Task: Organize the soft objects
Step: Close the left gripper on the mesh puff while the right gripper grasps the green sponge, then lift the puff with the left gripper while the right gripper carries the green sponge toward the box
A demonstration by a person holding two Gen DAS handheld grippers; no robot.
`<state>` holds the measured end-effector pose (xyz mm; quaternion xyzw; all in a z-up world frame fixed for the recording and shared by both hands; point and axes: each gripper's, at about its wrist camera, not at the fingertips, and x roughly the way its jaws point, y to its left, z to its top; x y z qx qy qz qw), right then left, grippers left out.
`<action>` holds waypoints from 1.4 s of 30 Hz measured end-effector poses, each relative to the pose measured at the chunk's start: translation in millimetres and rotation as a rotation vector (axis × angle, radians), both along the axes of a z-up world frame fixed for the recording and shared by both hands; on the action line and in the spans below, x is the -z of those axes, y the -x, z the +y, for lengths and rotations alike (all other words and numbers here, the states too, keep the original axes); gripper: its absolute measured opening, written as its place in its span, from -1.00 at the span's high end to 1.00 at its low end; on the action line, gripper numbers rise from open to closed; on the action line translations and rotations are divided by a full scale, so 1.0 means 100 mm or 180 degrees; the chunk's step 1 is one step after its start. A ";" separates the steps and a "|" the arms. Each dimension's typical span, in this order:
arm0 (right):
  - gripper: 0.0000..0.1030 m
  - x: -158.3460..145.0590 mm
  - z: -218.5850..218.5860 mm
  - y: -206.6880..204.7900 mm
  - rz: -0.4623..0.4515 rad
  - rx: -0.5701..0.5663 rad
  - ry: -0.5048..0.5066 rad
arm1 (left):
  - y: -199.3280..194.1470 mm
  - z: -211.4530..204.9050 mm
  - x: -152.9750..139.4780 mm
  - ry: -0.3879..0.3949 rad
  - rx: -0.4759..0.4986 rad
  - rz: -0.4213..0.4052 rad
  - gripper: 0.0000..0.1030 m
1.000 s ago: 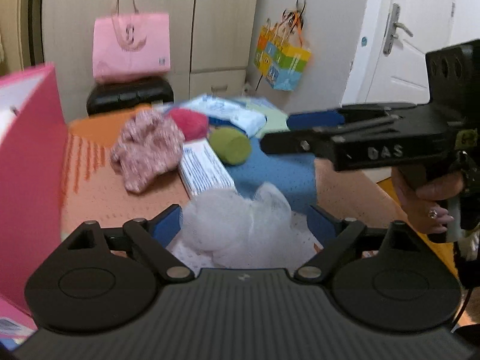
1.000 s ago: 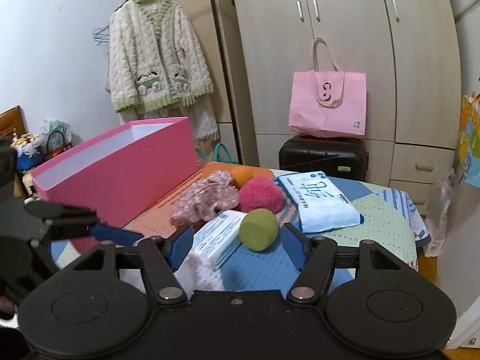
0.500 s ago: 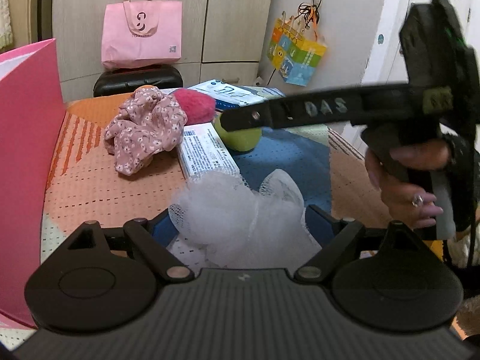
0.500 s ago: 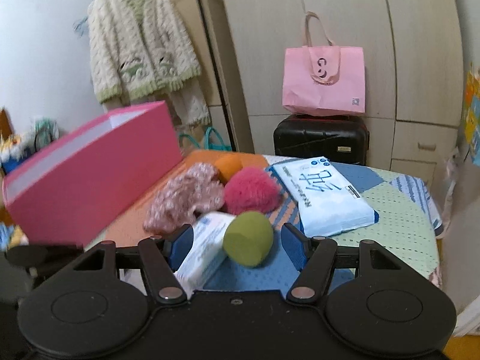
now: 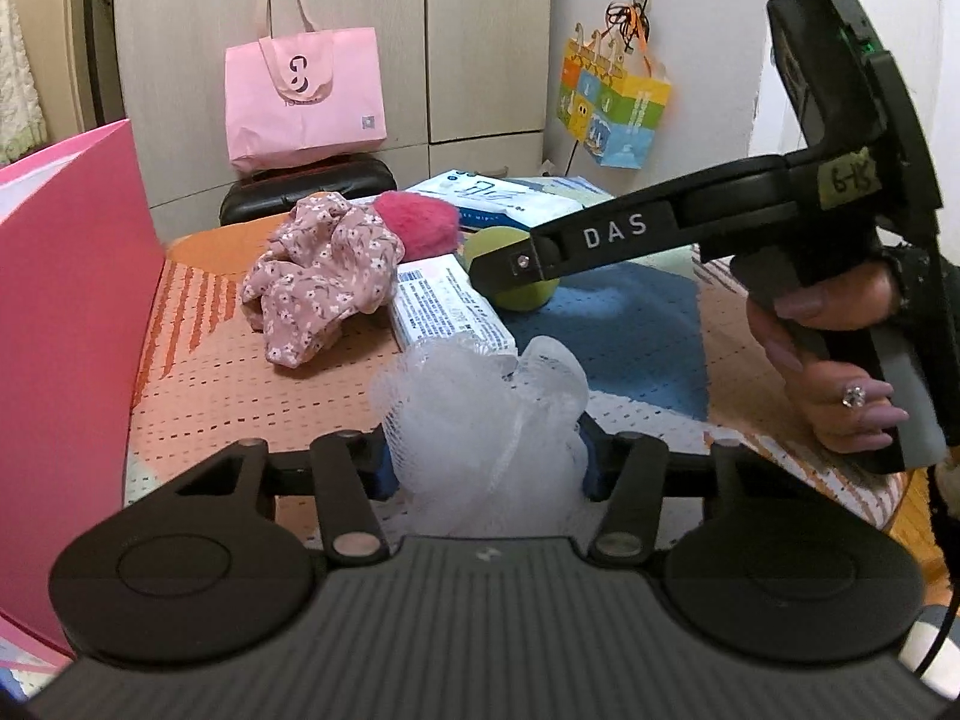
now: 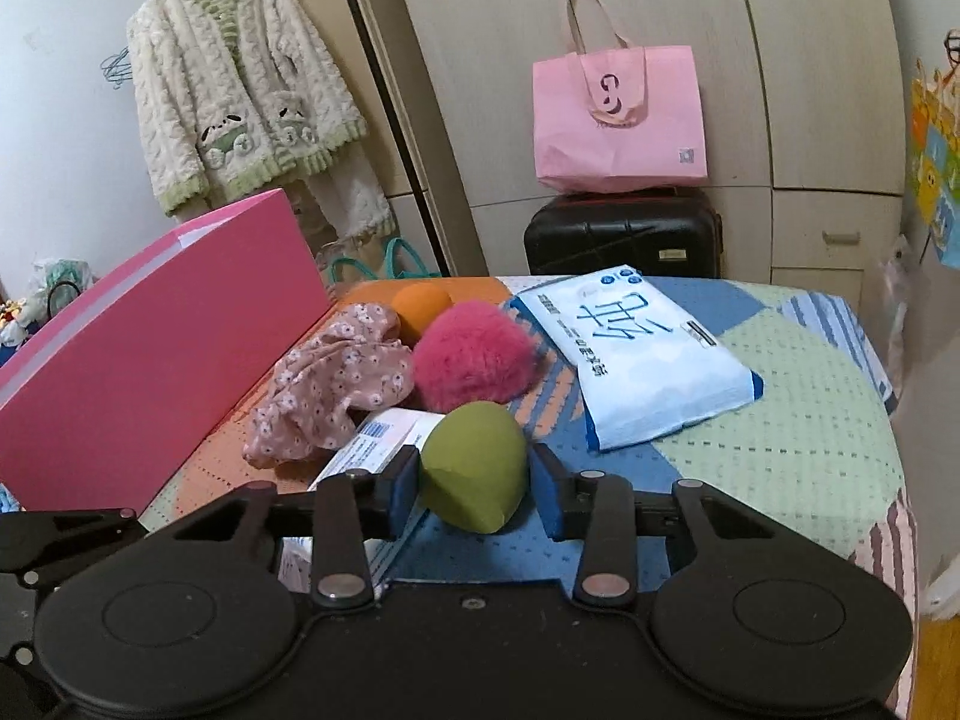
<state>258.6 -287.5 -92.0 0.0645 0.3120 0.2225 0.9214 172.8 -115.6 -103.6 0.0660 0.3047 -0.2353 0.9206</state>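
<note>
Now both grippers' fingers have just been closing: the left gripper (image 5: 483, 465) squeezes the white mesh bath pouf (image 5: 480, 414) at the desk's near edge, and the right gripper (image 6: 474, 489) pinches the olive-green foam sponge (image 6: 474, 465) mid-desk. Both look ready for the one tall pink box (image 6: 156, 360) on the left edge. Waiting: two tissue packs, one floral cloth, one pink pompom, one orange sponge.

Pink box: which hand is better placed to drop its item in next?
Left, probably. The pink box stands right beside the left gripper, shut on the mesh puff. The right gripper, gripping the green sponge, sits farther away.
</note>
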 end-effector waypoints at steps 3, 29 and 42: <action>0.16 -0.01 0.02 0.06 -0.0030 0.0014 0.0060 | -0.01 0.02 -0.03 -0.0028 -0.0065 0.0049 0.07; 0.17 -0.04 0.32 0.92 -0.0204 0.0213 0.0190 | 0.34 0.34 -0.24 0.0315 -0.0122 0.0275 0.13; 0.17 -0.15 0.48 1.49 -0.0232 -0.0018 0.0256 | 0.63 0.79 -0.31 0.0780 -0.0157 0.0714 0.13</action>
